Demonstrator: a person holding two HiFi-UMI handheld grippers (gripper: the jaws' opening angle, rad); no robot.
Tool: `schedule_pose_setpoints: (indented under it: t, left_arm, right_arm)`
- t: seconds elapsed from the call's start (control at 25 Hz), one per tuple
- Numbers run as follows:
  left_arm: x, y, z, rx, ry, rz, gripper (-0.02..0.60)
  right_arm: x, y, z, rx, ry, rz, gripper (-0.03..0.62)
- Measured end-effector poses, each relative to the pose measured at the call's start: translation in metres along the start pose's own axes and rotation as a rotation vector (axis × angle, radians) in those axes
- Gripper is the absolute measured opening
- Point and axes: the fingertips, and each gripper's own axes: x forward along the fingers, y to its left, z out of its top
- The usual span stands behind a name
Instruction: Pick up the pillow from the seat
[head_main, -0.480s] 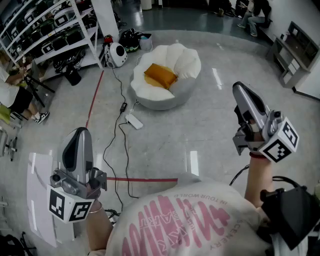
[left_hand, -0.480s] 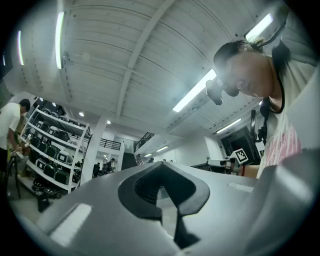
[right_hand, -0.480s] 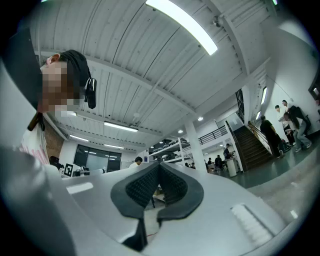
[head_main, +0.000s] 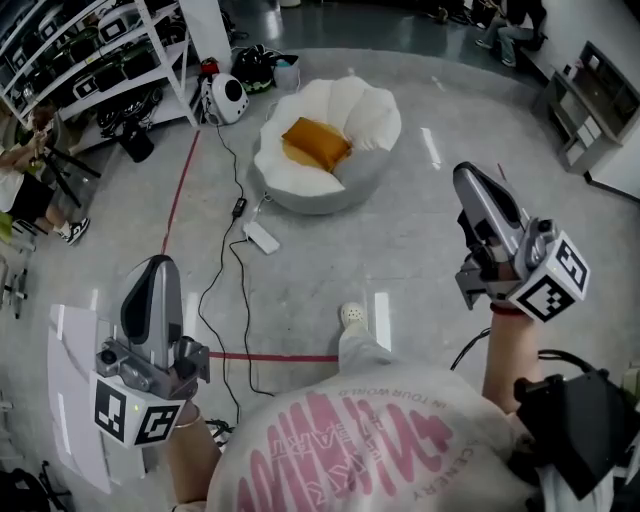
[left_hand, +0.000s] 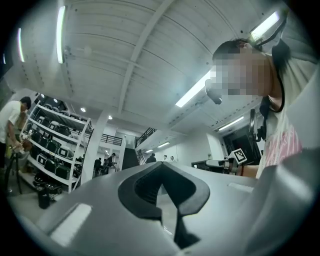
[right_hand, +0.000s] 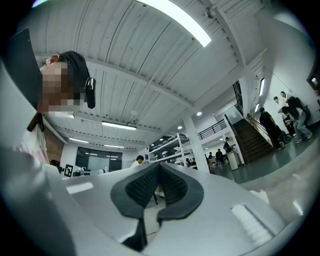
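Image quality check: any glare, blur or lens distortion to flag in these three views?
Head view: evenly lit, edges bent by the wide lens, light streaks glaring on the floor; the pillow reads clearly. Left gripper view: heavy fisheye, dark corners, strip lights blown out, the near left claw soft. Right gripper view: same fisheye and dark corners, one overexposed strip light.

The right hand-held gripper (right_hand: 159, 166) has its jaws pressed together, nothing between. Beyond stands a pillar (right_hand: 195, 140): shelves (right_hand: 167, 147) left of it, a staircase (right_hand: 255, 135) right.
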Motion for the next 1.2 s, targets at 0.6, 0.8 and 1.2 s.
schedule_pose_setpoints:
  t: [0.6,0.8,1.2]
  left_arm:
    - [0.152,0.055,-0.045,0.013,0.011,0.047,0.018]
    - [0.201,0.072,-0.057,0.023,0.000,0.063,0.018]
    - [0.260,0.081,-0.097,-0.012,0.063,0.037,0.018]
  right_arm:
    - [0.093,-0.167,0.002,0.017,0.027,0.035,0.006]
    - [0.126,-0.212,0.006,0.001,0.028,0.063,0.006]
    - [0.145,-0.271,-0.004,-0.004,0.069,0.046,0.006]
